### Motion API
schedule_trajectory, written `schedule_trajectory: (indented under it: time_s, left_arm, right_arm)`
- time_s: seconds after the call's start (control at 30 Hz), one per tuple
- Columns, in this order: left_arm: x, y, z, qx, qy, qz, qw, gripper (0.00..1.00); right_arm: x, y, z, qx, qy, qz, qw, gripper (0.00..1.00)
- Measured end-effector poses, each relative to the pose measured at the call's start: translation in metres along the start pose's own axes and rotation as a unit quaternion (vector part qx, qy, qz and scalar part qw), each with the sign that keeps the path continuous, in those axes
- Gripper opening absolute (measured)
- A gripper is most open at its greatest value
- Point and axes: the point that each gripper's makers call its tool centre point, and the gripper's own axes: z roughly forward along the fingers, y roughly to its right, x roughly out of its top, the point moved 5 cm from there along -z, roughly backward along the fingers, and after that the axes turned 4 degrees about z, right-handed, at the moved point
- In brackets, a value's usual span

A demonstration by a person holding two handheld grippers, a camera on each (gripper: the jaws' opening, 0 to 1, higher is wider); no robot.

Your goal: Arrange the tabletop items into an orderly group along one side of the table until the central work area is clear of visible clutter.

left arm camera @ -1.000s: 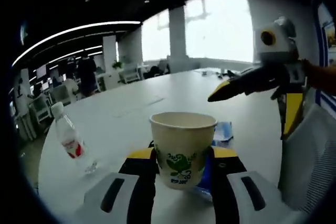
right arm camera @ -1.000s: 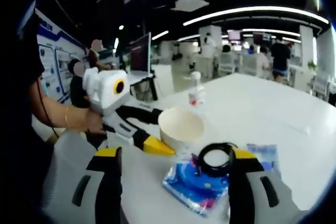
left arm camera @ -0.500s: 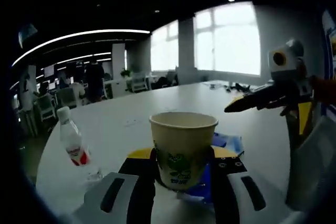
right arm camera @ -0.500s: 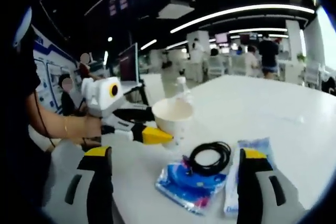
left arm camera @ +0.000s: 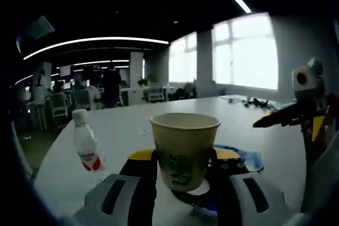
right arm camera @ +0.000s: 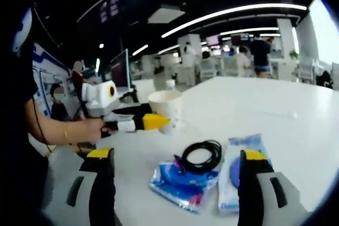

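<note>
Gripping the cup between closed jaws, the left gripper holds it just above the table, right of the bottle. Right gripper hangs wide open and empty, with the cable and blue packets straight ahead between its jaws, nearer to it than to the left.

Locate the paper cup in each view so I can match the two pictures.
Left gripper view: the paper cup stands low at centre, clamped between the left gripper's yellow-tipped jaws.
Right gripper view: the paper cup sits left of centre, held by the left gripper that comes in from the left, above the black cable coil.
Shared landmark: the water bottle, whose cap peeks over the cup's rim in the right gripper view.
</note>
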Motion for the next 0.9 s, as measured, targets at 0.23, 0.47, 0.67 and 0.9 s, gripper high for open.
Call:
schedule_trajectory:
  time_s: [0.23, 0.47, 0.67, 0.9]
  left_arm:
    - [-0.006, -0.013, 0.009, 0.026, -0.001, -0.002, 0.9997, 0.38]
    - [-0.014, -0.026, 0.019, 0.036, -0.001, 0.001, 0.9994, 0.38]
    - [-0.021, -0.037, 0.028, 0.052, -0.004, -0.007, 0.9986, 0.38]
    - [-0.027, -0.042, 0.037, 0.066, -0.006, -0.018, 0.9976, 0.38]
  right_arm:
    - [0.0, 0.007, -0.008, -0.013, 0.015, 0.018, 0.9996, 0.95]
    - [-0.008, 0.014, -0.013, -0.03, -0.002, 0.018, 0.9994, 0.95]
    - [-0.014, 0.018, -0.015, -0.038, -0.012, 0.019, 0.999, 0.95]
    - [-0.009, 0.023, -0.014, -0.042, -0.004, 0.02, 0.9989, 0.95]
